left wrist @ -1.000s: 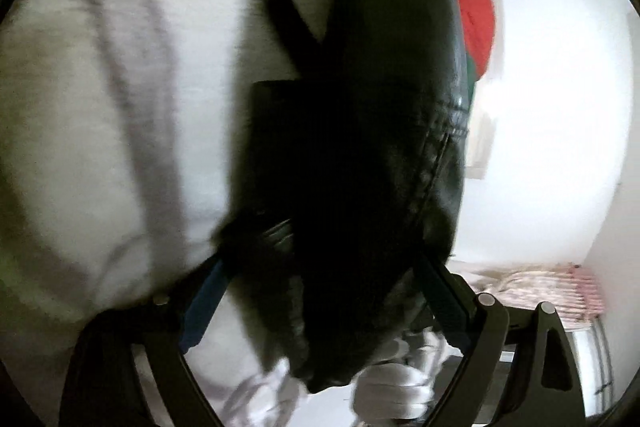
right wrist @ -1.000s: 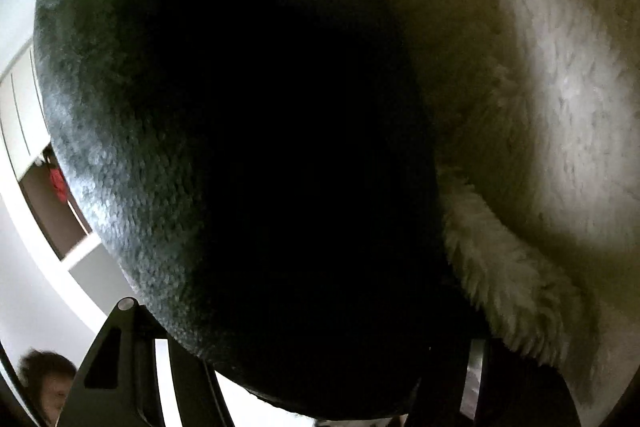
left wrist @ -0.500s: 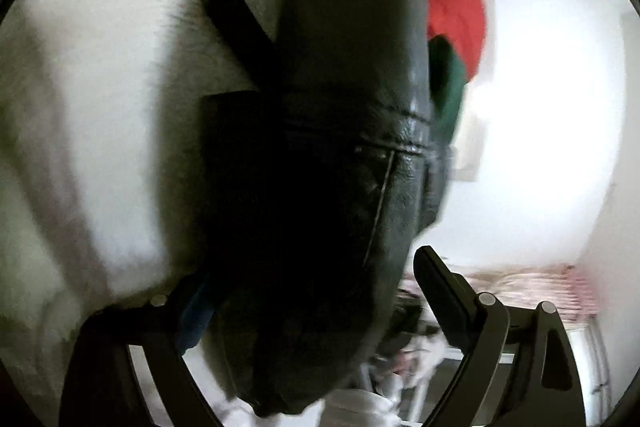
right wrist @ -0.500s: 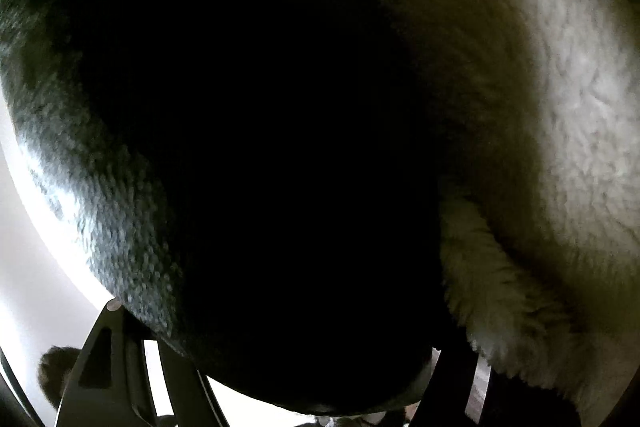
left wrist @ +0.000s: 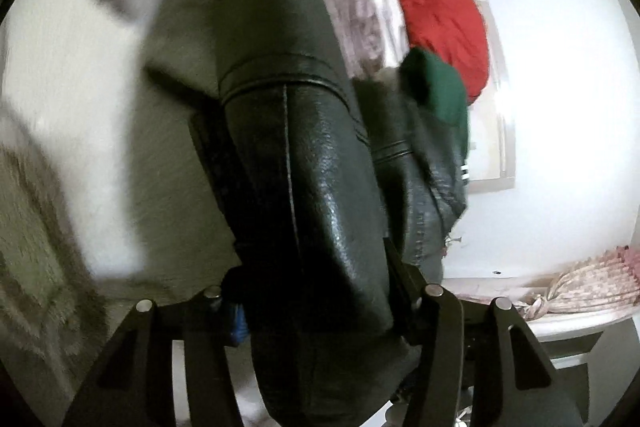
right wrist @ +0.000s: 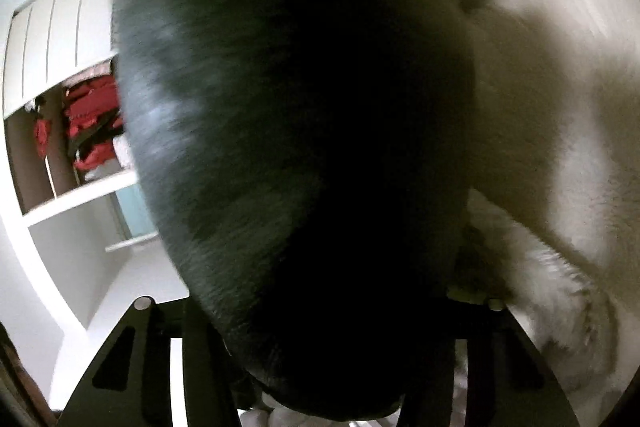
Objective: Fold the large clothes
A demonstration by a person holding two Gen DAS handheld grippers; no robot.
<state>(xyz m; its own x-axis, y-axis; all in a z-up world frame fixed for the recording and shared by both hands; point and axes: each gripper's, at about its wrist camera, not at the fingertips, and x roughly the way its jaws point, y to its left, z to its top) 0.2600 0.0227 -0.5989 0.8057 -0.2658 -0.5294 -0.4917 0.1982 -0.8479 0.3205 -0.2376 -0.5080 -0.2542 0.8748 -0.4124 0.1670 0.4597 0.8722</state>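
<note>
A black leather jacket (left wrist: 320,187) with a white fleece lining (left wrist: 72,75) hangs close in front of both cameras. My left gripper (left wrist: 316,291) is shut on a thick fold of the black leather, which bulges up between the fingers. My right gripper (right wrist: 332,307) is shut on another fold of the jacket (right wrist: 288,131); the dark leather fills most of the right wrist view and hides the fingertips. White fleece lining (right wrist: 552,147) hangs to its right.
A red garment (left wrist: 440,11) and a green one (left wrist: 436,91) lie behind the jacket against a white wall (left wrist: 560,147). A pink patterned cloth (left wrist: 588,283) lies on a white surface. An open wardrobe shelf (right wrist: 80,131) with red clothes is at left.
The jacket has swung and turned in both views. In the left wrist view the leather fold moved right and the red and green garments came into fuller sight. The wardrobe reappeared at right wrist's left.
</note>
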